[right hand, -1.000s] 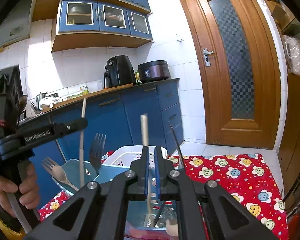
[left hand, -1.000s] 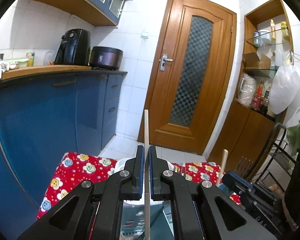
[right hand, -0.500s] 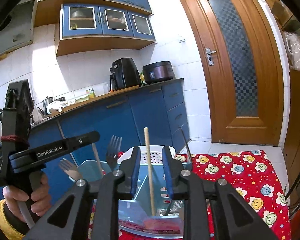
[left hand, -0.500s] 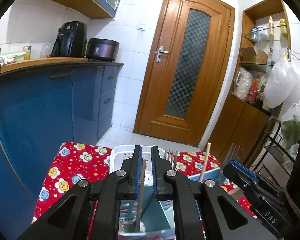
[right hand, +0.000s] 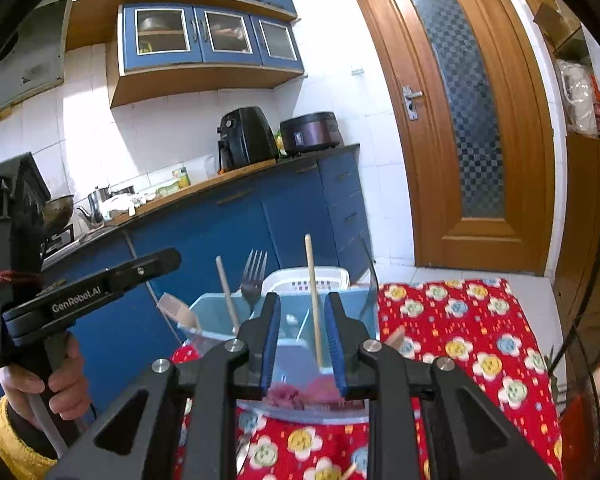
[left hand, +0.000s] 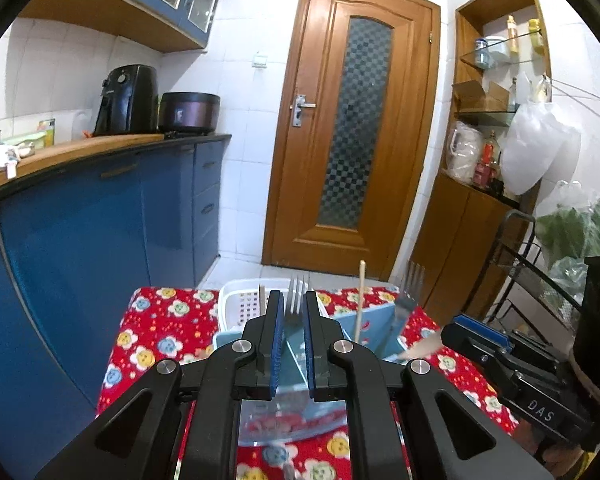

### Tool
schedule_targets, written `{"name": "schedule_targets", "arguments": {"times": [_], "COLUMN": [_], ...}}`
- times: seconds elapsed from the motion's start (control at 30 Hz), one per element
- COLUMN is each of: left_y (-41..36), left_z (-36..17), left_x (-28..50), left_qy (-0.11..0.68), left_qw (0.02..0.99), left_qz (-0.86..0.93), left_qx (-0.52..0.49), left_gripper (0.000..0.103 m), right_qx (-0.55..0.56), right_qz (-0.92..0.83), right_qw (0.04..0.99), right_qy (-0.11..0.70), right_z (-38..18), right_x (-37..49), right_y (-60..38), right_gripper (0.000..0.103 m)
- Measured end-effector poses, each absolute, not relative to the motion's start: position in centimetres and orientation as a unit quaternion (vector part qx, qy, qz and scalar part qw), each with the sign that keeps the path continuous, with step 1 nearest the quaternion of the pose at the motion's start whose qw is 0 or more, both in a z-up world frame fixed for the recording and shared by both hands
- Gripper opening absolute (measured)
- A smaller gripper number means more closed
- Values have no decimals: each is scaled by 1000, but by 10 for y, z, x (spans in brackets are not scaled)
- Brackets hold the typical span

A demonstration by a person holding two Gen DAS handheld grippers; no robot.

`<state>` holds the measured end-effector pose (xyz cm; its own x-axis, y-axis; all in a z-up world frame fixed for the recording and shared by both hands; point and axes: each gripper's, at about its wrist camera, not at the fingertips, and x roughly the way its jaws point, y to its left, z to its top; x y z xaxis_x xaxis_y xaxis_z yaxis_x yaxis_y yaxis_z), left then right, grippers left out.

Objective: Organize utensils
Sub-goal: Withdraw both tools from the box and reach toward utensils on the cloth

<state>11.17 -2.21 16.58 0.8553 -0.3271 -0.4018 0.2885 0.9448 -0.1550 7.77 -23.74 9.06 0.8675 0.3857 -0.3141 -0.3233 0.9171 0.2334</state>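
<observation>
The left tool point(left hand: 291, 354) stands with its jaws narrowly parted and nothing pressed between them; the right tool point(right hand: 303, 342) gapes a little wider, its jaws just opened, and a wooden chopstick point(right hand: 313, 300) rises free in the gap without touching either pad. Just ahead of both tools sits the blue divided holder point(left hand: 374, 322), where the task's things now stand. A second chopstick point(right hand: 227, 294) and a fork point(right hand: 253, 276) lean in the compartment left of the right tool's jaws, and another fork point(left hand: 407, 294) stands at the holder's far right as the left view shows it.

Judging by this, the two chopsticks are already dropped in, so much of the sorting looks done. What looks like loose cutlery lies on the red flowered cloth point(right hand: 472, 332) below and beside the tools, blurred, so some picking up seems to remain.

Behind the holder is a white basket point(left hand: 244, 300). The upright handles crowd the compartments and could snag a tool reaching in. Farther off stand blue cabinets point(left hand: 100, 232) and a wooden door point(left hand: 354, 128).
</observation>
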Motion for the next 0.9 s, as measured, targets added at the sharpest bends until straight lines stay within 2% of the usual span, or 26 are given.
{"name": "schedule_targets", "arguments": {"times": [0.33,0.9], "left_y": [-10,-9], "left_z": [147,65], "left_x": [81,62], "left_qy": [271,390], "left_qw": [948,905], "left_qz": [-157,-153], "left_qx": [-57,-73], "left_gripper": [9,9], "right_qx": [76,73], "right_qz": [167,158], "right_qw": [957,936], "right_qy": [226,307], "right_z": [72,24], "right_x": [41,18], "right_y": [-236,-225], "right_gripper": [28,32]}}
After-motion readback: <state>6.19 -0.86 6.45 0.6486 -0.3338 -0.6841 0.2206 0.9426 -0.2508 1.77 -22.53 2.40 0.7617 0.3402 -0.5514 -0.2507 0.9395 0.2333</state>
